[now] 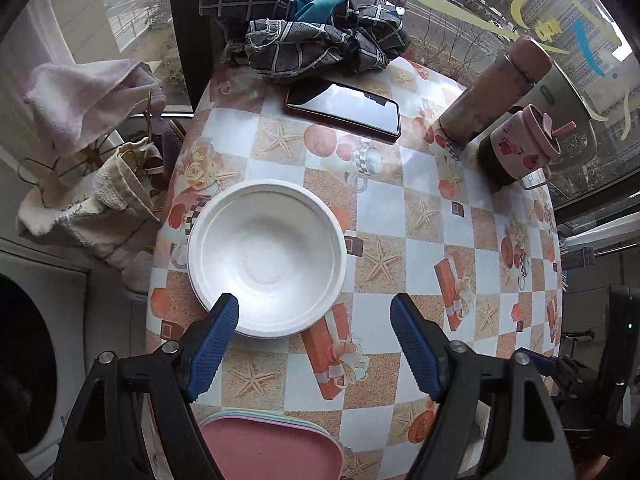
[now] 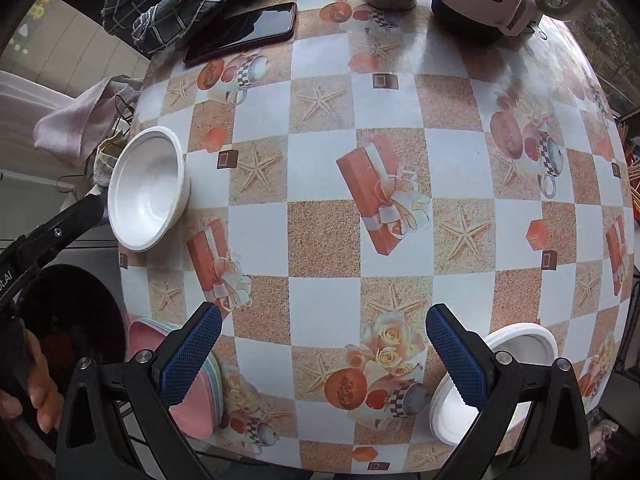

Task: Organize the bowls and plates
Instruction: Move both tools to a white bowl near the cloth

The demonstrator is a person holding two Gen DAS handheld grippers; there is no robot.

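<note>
Two handheld grippers hang over a worktop (image 2: 320,184) covered in a checked cloth printed with starfish and gift boxes. The left gripper (image 1: 314,308) is released, its blue fingers (image 1: 212,348) spread wide; the left fingertip overlaps the near rim of a white bowl (image 1: 267,258) standing upright near the worktop's left edge, though whether it touches cannot be told. A stack of pastel plates (image 1: 272,450), pink on top, lies at the near edge just below that gripper. The right gripper (image 2: 324,320) is likewise released, fingers (image 2: 192,360) apart over bare cloth, grasping nothing. In the right wrist view, the pink-topped plates (image 2: 192,408) sit at near left behind the left finger, and a second white bowl (image 2: 516,344) rests at near right, partly hidden by the right finger. At the far side lie a dark checked cloth (image 1: 304,24) and a phone (image 1: 344,106), face up, with a metal bottle (image 1: 492,92) and a strawberry-patterned cup (image 1: 520,144) to the far right.
</note>
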